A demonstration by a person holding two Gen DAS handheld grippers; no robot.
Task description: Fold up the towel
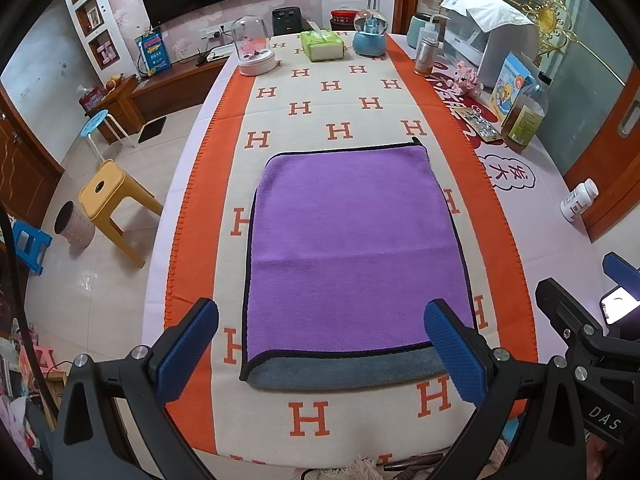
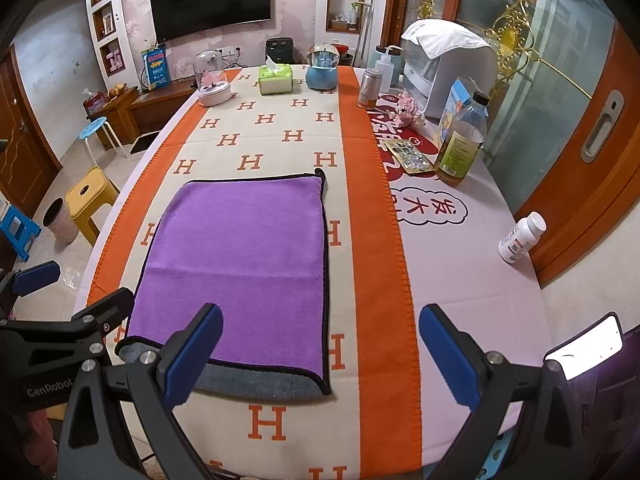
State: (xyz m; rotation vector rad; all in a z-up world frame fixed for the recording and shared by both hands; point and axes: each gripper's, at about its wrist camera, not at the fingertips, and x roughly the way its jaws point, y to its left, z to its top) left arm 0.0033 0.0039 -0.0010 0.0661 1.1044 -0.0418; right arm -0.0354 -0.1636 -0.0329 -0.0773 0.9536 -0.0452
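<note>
A purple towel with black trim lies folded flat on the H-patterned runner. Its grey underside shows as a strip along the near edge. The towel also shows in the right wrist view. My left gripper is open and empty, hovering over the towel's near edge with its fingers spanning that edge. My right gripper is open and empty, above the towel's near right corner. The right gripper also appears at the right edge of the left wrist view.
At the far end stand a glass dome, a tissue box and a blue snow globe. On the right are an oil bottle, a white pill bottle, a can and a covered appliance. Stools stand left.
</note>
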